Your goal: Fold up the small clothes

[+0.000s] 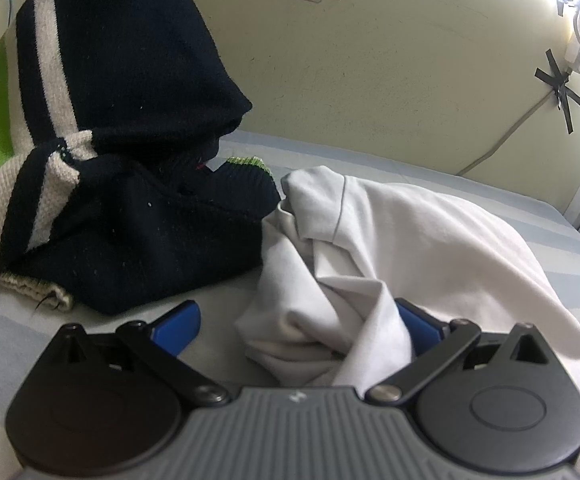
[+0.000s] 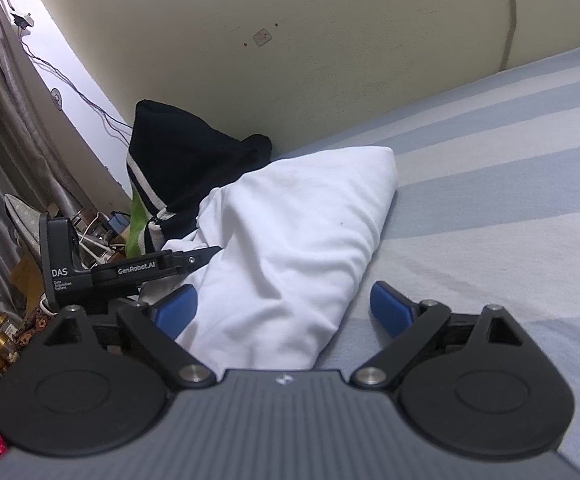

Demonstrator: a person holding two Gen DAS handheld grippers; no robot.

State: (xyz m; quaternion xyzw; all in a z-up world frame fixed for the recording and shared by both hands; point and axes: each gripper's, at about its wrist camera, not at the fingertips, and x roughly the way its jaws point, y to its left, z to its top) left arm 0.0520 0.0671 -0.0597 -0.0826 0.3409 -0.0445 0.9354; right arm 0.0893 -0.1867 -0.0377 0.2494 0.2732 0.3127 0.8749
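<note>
**Progress.** Folding looks barely begun. The white cotton garment [image 1: 389, 240] lies bunched and creased on the blue-and-grey striped bed sheet [image 2: 509, 168], no flat fold visible in it. The dark navy knitted sweater with cream stripes and a green panel [image 1: 130, 120] is heaped, partly propped against the cream wall [image 1: 369, 60] at the sheet's far edge, also unfolded. Judged from this, both pieces remain to be done.

**Position.** White garment: mid-sheet, just in front of the sweater and touching it. Sweater: far edge, towards the left corner as the right wrist view shows it.

**Tongs.**
- Left gripper [image 1: 295, 320]: jaws spread wide; a twisted end of the white garment lies between the blue pads [image 1: 178, 326] and covers part of the right-hand one. No pinch shows.
- Right gripper [image 2: 286, 308]: jaws spread wide; the garment's near corner sits between the pads, touching the left-hand one, clear of the other. Nothing gripped.

**Count.**
- Garments: two (one white, one navy).
- Grippers: two.
- Folded pieces: none seen.
</note>
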